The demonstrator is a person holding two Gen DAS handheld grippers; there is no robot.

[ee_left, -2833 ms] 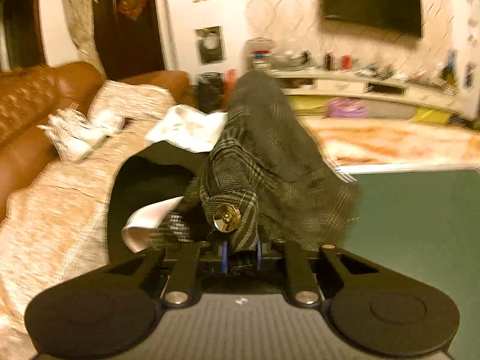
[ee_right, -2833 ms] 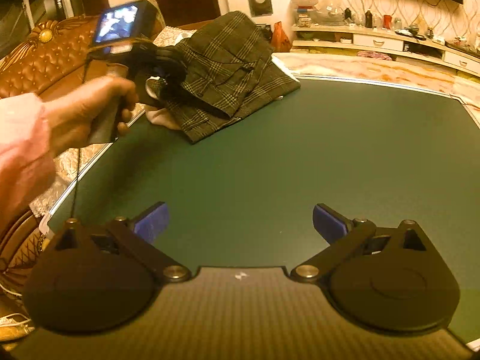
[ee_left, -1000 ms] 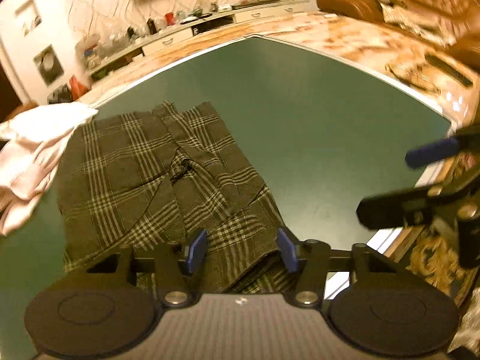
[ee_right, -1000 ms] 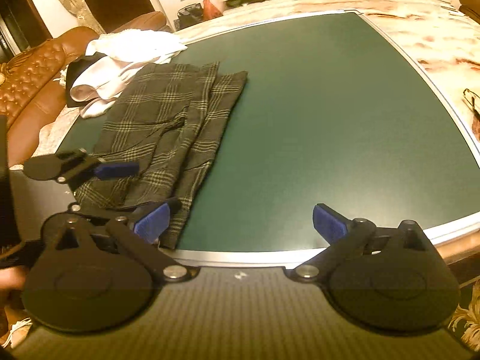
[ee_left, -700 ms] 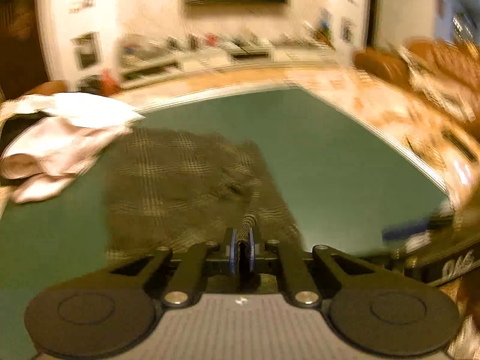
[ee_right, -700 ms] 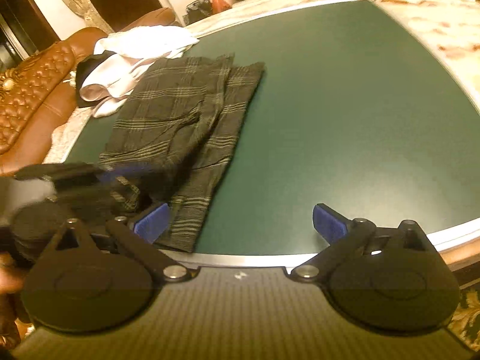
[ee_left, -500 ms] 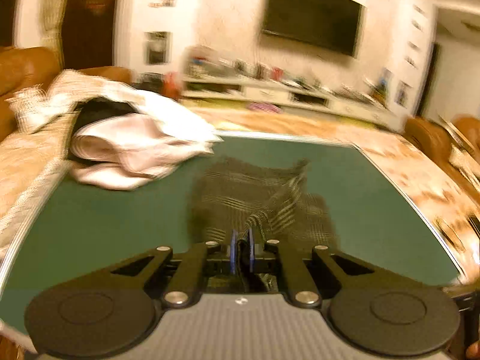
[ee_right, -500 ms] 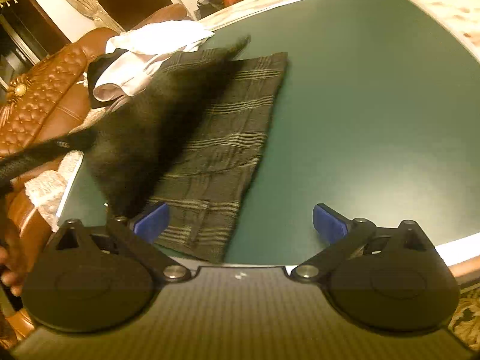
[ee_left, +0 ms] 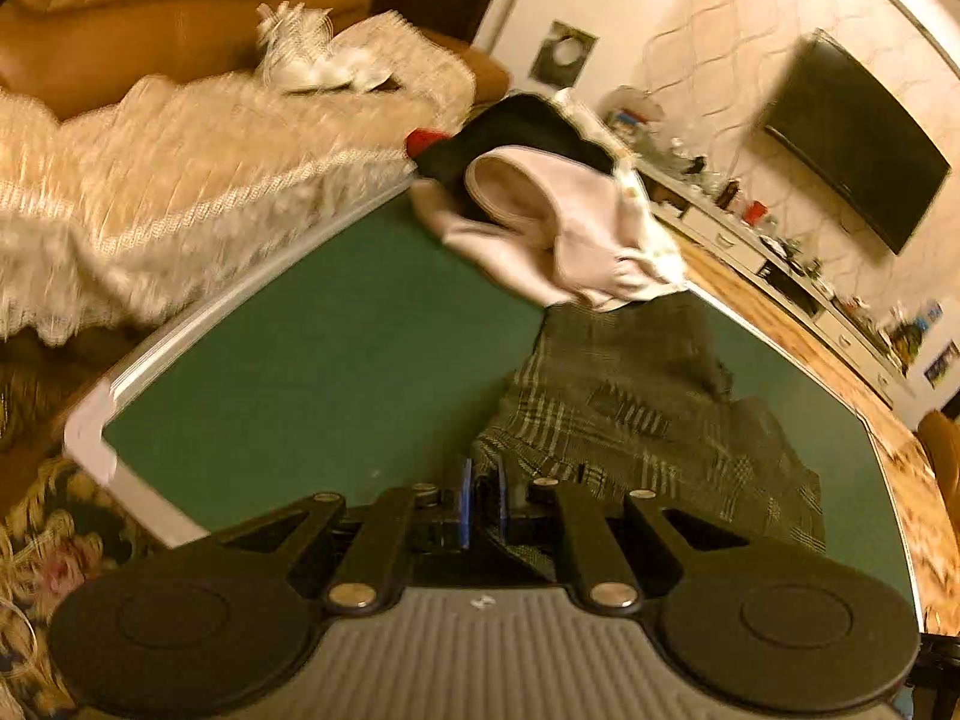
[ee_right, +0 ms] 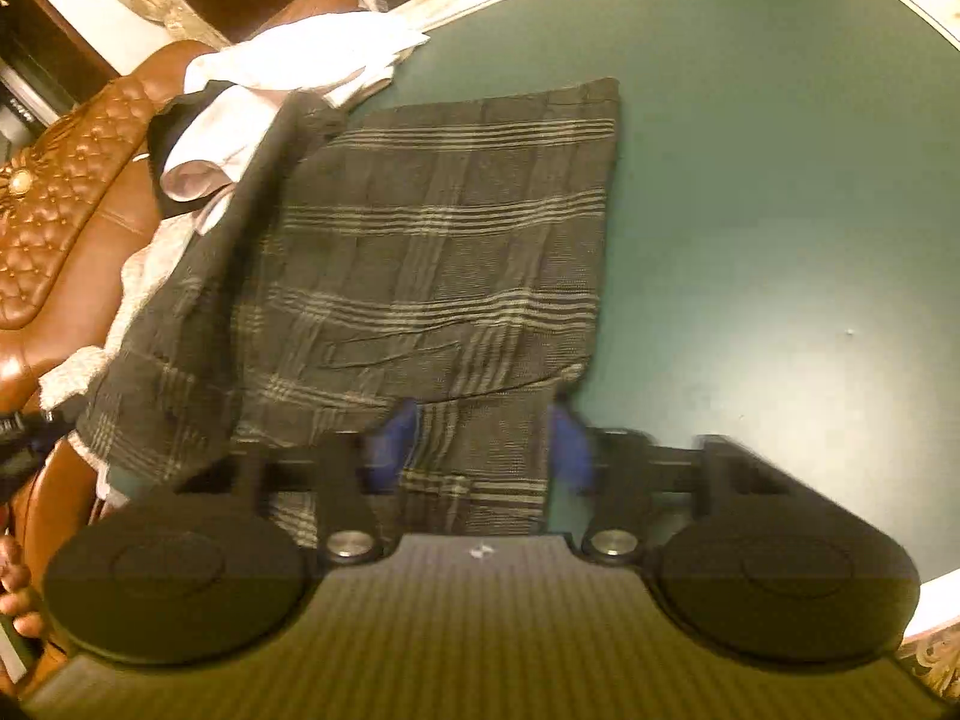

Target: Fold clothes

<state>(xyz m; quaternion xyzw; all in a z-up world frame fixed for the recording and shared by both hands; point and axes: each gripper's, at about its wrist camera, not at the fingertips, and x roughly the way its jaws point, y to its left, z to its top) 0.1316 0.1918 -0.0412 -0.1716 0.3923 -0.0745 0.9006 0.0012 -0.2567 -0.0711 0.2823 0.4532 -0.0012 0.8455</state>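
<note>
On the green table the plaid garment runs lengthwise toward 12 o'clock from the right gripper, whose spread jaws straddle its near hem, while the left gripper, at its 9 o'clock edge, pinches a corner.

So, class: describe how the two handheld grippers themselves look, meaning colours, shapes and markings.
Left gripper and right gripper match: black linkage arms with silver pivot screws, two round black discs, blue finger pads, and a ribbed grey-black body bearing a small white mark.
</note>
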